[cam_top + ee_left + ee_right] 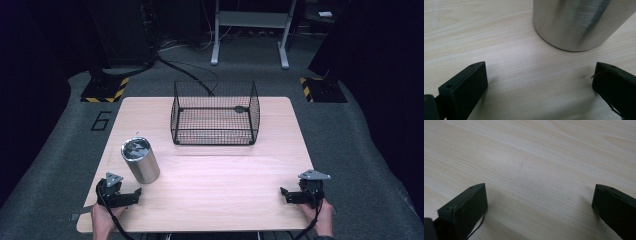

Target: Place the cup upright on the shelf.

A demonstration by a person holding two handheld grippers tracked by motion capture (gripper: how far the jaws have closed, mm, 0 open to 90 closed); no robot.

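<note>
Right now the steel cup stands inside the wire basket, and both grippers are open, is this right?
Not quite. The steel cup stands on the table, outside the wire basket, near the left gripper; the high view shows it. Both grippers are open.

One marking is legible: a large dark numeral "6" [101,121] on the grey carpeted floor [60,135], left of the light wooden worktop [210,170]. No other text is readable.
</note>
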